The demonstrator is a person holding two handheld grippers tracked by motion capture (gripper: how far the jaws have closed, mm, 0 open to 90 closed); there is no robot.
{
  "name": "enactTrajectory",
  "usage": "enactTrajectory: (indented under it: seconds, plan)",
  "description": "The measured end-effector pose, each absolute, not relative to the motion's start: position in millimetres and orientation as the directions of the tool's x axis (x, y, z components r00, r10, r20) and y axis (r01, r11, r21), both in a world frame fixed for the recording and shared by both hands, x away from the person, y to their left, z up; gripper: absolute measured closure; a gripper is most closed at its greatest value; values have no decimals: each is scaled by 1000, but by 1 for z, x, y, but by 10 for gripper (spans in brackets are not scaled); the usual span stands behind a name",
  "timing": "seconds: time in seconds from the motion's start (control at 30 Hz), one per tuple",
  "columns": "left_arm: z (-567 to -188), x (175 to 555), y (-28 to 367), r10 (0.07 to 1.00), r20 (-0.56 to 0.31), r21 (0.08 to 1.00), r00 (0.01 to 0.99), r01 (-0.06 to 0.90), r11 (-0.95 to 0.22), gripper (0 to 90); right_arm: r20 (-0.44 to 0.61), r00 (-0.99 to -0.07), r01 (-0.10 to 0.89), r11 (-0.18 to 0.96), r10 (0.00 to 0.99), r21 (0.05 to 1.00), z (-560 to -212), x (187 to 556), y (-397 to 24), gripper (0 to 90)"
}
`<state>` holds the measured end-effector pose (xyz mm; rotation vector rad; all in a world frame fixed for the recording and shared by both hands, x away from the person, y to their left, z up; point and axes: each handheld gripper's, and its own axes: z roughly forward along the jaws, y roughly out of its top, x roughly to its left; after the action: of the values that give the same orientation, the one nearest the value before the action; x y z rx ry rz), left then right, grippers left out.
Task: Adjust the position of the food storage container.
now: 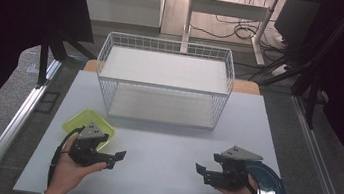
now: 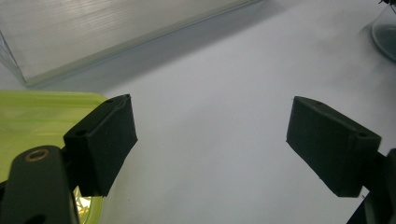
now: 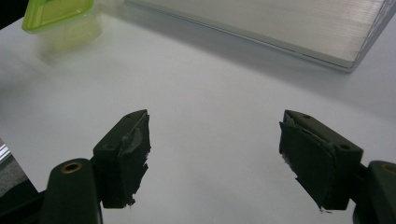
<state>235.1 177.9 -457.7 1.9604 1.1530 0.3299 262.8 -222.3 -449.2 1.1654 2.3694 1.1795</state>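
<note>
**Both grippers spread and bare over the table**

While my left gripper hovers low at about seven o'clock on the white table, its fingers stand spread wide with nothing but bare tabletop between them. Just behind it, toward nine o'clock of that hand, sits the yellow-green dish, partly covered by the gripper's body in the high view. Seen from my left gripper's own camera, the dish lies at the left jaw's outer side, close by it; whether they touch I cannot tell.

At twelve o'clock, toward the far edge of the table, stands the white wire basket with its two shelves, well apart from both hands.

My right gripper rests at about five o'clock, pointing across toward the left one. Its fingers are spread too, pinching nothing, and the pads look worn and ragged at the edges. Under my right hand, at its three o'clock side, lies the dark blue plate, partly hidden by the hand and gripper. The two grippers face each other with an open stretch of table between.
</note>
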Motion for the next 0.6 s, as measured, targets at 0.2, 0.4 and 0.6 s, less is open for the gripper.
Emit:
enactTrajectory:
  seconds: [0.2, 0.4, 0.6]
  plan:
    - [-460, 238, 181, 828, -183, 749, 530, 621, -232, 154, 125, -649, 560, 361, 751, 746, -451, 266, -223, 243]
    - [-461, 235, 182, 820, -176, 746, 544, 617, -249, 154, 107, -642, 573, 382, 759, 726, -452, 271, -223, 260]
    - [-458, 230, 183, 822, -167, 755, 545, 606, -248, 153, 83, -626, 574, 387, 775, 722, -442, 263, -222, 300]
